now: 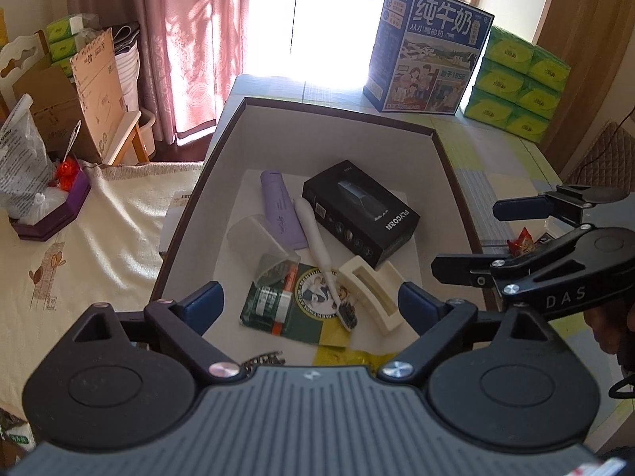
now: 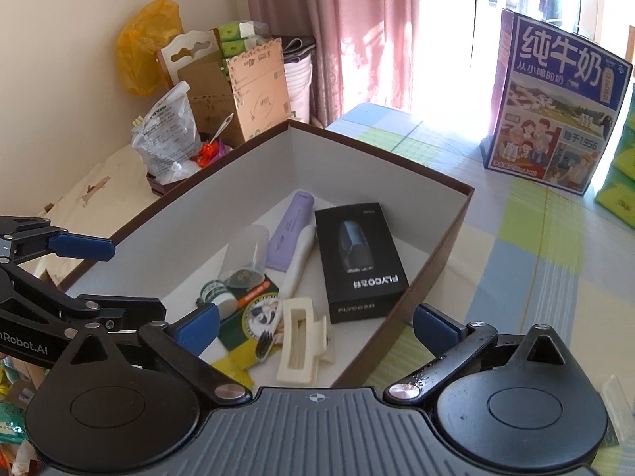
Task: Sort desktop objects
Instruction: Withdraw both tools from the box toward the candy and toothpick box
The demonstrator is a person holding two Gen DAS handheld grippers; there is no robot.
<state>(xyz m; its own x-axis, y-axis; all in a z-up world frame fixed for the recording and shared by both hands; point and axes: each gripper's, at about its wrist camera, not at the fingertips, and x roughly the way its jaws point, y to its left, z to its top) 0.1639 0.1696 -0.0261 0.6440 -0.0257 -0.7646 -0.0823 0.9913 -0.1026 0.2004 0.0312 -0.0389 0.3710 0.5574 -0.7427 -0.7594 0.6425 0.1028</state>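
Checked tablecloth (image 2: 535, 277) — "FLYCO" box (image 2: 359, 261)

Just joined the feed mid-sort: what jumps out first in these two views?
The big brown-edged box fills the middle, holding a black FLYCO carton, a purple tube, a cream hair claw and a toothbrush. Both the left gripper and the right gripper hover over its near end, jaws wide and empty. Behind stands a blue milk carton.

At the frame's centre, a brown-rimmed, white-lined box (image 1: 448, 158) holds a black carton (image 1: 359, 208), a lilac tube (image 1: 279, 210) and a cream hair clip (image 1: 373, 297). At the upper right stands a blue milk carton (image 1: 428, 51) with cartoon pictures, on a tablecloth (image 2: 535, 258) checked green, blue and cream.
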